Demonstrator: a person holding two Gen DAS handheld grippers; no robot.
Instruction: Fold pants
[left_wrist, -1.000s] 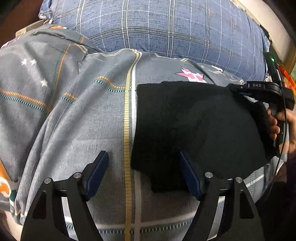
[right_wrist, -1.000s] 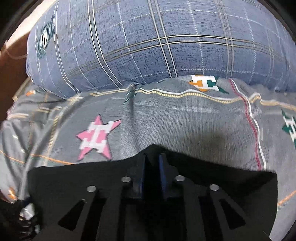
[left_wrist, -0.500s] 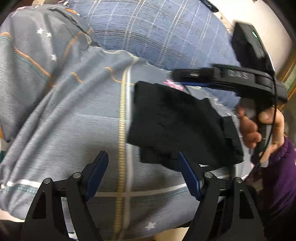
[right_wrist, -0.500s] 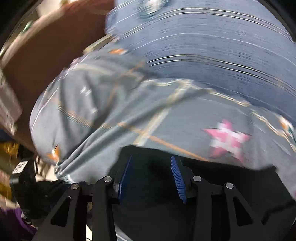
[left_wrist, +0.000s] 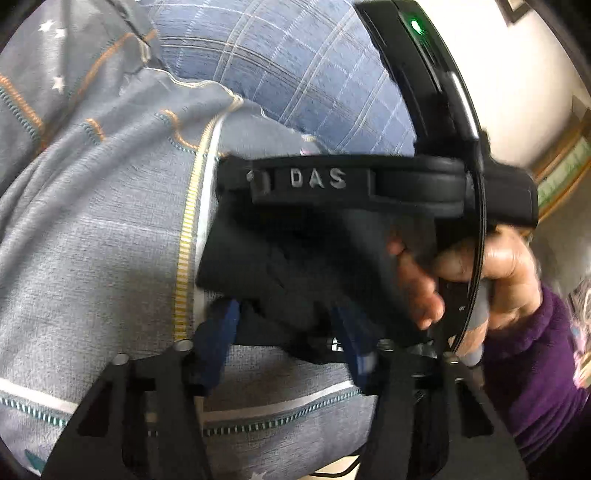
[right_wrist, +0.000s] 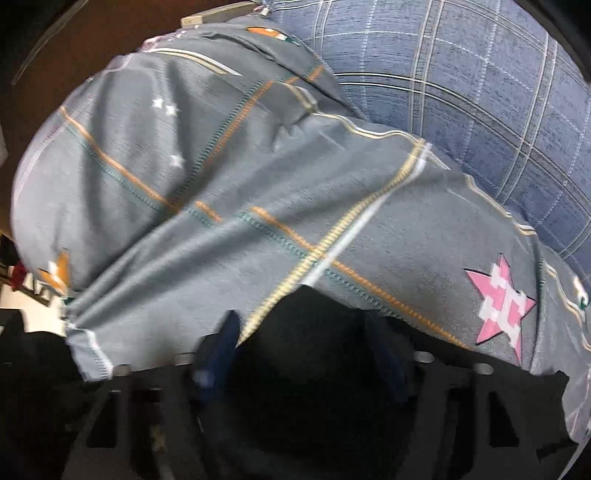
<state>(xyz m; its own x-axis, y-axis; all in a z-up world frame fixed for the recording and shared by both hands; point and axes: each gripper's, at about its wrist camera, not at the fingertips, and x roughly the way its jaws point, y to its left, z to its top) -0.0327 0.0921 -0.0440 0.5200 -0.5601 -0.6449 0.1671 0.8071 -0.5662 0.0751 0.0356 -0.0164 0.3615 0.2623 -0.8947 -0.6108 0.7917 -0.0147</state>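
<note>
The black pants (left_wrist: 280, 266) lie folded into a small bundle on the grey patterned bedspread (left_wrist: 92, 240). My left gripper (left_wrist: 288, 332) is open, its blue fingers either side of the bundle's near edge. The right gripper's black body crosses over the bundle in the left wrist view, held by a hand. In the right wrist view the pants (right_wrist: 314, 369) fill the bottom, and my right gripper (right_wrist: 310, 343) is open above them, with blue pads apart.
A blue plaid pillow (left_wrist: 295, 85) (right_wrist: 480, 92) lies at the far side of the bed. A pink star patch (right_wrist: 498, 299) marks the bedspread to the right of the pants. The bed edge drops off at the left (right_wrist: 44, 314).
The right gripper opened, let go of the pants and swung left over the bundle. The left gripper moved in and narrowed around the bundle's near edge.
</note>
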